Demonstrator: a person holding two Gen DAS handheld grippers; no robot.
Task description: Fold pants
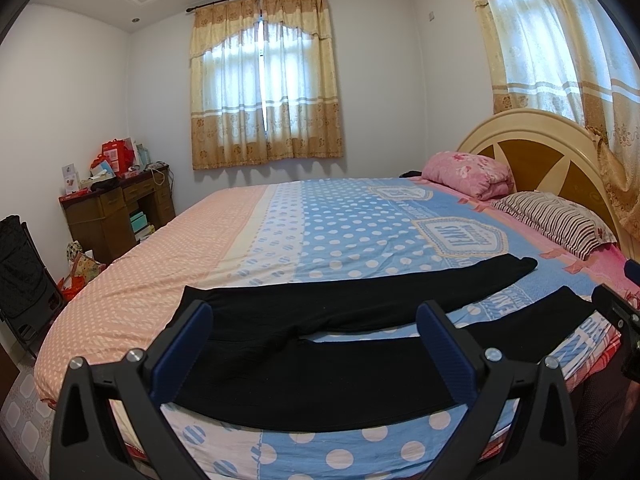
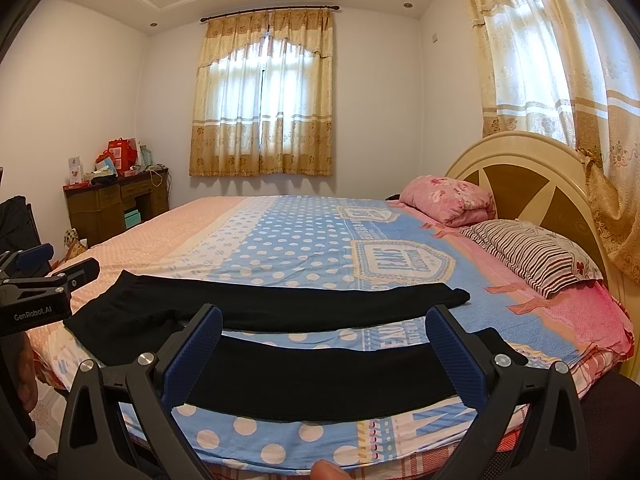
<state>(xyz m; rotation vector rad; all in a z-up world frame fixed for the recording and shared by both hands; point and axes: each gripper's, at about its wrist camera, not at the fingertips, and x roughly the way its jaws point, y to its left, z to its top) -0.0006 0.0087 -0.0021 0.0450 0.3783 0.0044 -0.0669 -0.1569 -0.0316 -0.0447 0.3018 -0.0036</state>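
Black pants lie flat on the near side of the bed, waist to the left, both legs spread apart and running right. They also show in the right wrist view. My left gripper is open and empty, held above the near leg close to the crotch. My right gripper is open and empty, held above the near leg further right. The left gripper shows at the left edge of the right wrist view, and the right gripper at the right edge of the left wrist view.
The bed has a blue polka-dot and pink cover. A striped pillow and a pink pillow lie by the headboard. A cluttered wooden desk stands at far left. A black chair stands by the bed.
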